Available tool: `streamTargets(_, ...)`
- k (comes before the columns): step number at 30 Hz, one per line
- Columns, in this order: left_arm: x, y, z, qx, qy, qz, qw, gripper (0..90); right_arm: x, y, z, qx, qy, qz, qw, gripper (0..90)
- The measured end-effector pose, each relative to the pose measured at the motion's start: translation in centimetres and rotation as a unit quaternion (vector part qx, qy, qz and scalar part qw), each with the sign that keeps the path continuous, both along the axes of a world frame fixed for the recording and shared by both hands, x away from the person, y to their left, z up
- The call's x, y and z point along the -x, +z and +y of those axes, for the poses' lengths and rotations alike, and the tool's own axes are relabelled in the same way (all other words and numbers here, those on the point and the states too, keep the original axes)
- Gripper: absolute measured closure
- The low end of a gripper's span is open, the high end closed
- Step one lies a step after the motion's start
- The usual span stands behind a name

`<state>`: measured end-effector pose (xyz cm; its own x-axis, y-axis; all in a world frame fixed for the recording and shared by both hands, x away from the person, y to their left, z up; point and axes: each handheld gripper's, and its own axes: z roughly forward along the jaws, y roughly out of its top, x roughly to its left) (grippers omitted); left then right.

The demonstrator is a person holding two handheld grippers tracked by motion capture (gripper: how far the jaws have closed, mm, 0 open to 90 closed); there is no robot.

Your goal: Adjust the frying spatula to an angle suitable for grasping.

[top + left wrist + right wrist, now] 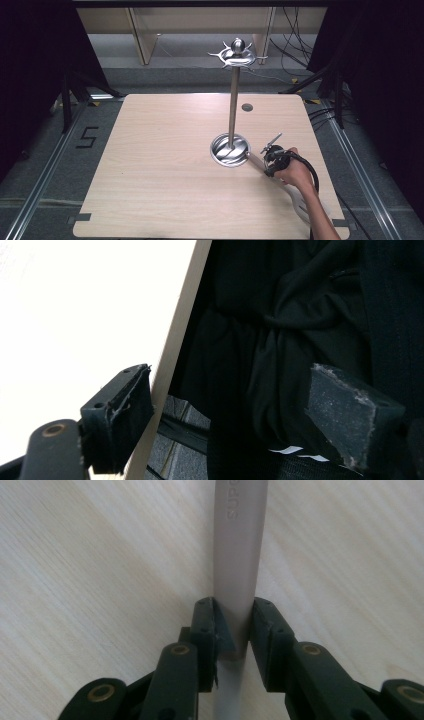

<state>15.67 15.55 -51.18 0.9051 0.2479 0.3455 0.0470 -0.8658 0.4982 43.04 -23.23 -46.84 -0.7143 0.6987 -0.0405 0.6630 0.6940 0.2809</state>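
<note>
A metal slotted spatula (299,204) lies on the wooden table (165,165) at the right, with its flat handle (239,555) pointing toward the round base (230,149) of a tall metal utensil stand (233,100). The stand has a ring of hooks (237,54) at its top, all bare. My right gripper (270,169), held by a hand at the table's right, is shut on the spatula handle; in the right gripper view (235,622) both pads press its sides. My left gripper (232,385) stands open with nothing between its jaws, beside the table edge (175,350).
A small dark round hole (247,107) marks the table behind the stand. Black cloth (300,305) hangs close in front of the left gripper. Black curtains and cables surround the table on the floor.
</note>
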Motion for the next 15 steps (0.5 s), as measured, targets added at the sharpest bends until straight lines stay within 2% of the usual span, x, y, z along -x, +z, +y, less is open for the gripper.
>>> streamTargets(1, 0.0, 0.0, 0.0, -0.003, -0.001, -0.001, 1.0, 17.6, 0.0, 0.0, 0.0, 0.0, 0.0, 0.0, 1.0, 74.1)
streamTargets(2, 0.0, 0.0, 0.0, 0.003, -0.001, 0.0, 1.0, 17.6, 0.2, 0.5, -0.3, -0.01, 0.001, -0.017, 0.9998, 74.1)
streamTargets(3, 0.0, 0.0, 0.0, 0.003, 0.0, -0.001, 1.0, 17.6, 0.2, 0.5, -0.3, -0.01, 0.001, -0.017, 0.9998, 74.1)
streamTargets(4, 0.1, 0.0, 0.0, -0.001, 0.006, -0.009, 0.9999, 17.6, 0.4, 0.7, -0.3, -0.018, -0.001, -0.019, 0.9997, 74.1)
streamTargets(6, 0.1, 0.1, 0.0, -0.008, 0.002, -0.008, 0.9999, 17.6, 0.7, 1.5, -0.7, -0.025, 0.002, -0.033, 0.9991, 74.2)
streamTargets(7, 0.1, 0.0, 0.0, -0.002, 0.006, -0.009, 0.9999, 17.6, 0.9, 1.7, -0.8, -0.03, -0.001, -0.037, 0.9989, 74.2)
streamTargets(10, -0.1, 0.1, 0.0, -0.012, -0.006, 0.0, 0.9999, 17.6, 1.6, 2.5, -1.2, -0.055, -0.005, -0.061, 0.9966, 74.2)
streamTargets(11, 0.0, 0.0, 0.0, -0.004, -0.002, -0.003, 1.0, 17.6, 1.8, 3.0, -1.4, -0.054, 0.001, -0.066, 0.9964, 74.2)
streamTargets(12, 0.0, 0.0, 0.0, -0.001, -0.001, -0.003, 1.0, 17.6, 2.2, 3.6, -1.6, -0.061, -0.005, -0.079, 0.995, 74.2)
streamTargets(13, 0.0, 0.0, 0.0, -0.002, -0.001, -0.002, 1.0, 17.6, 2.2, 3.6, -1.6, -0.061, -0.005, -0.079, 0.995, 74.2)
streamTargets(14, 0.0, 0.1, 0.0, -0.002, 0.0, -0.006, 1.0, 17.6, 2.5, 4.1, -1.8, -0.072, -0.001, -0.098, 0.9926, 74.2)
streamTargets(15, -0.2, 0.2, 0.0, -0.004, -0.009, 0.01, 0.9999, 17.6, 2.5, 4.1, -1.8, -0.072, -0.001, -0.098, 0.9926, 74.2)
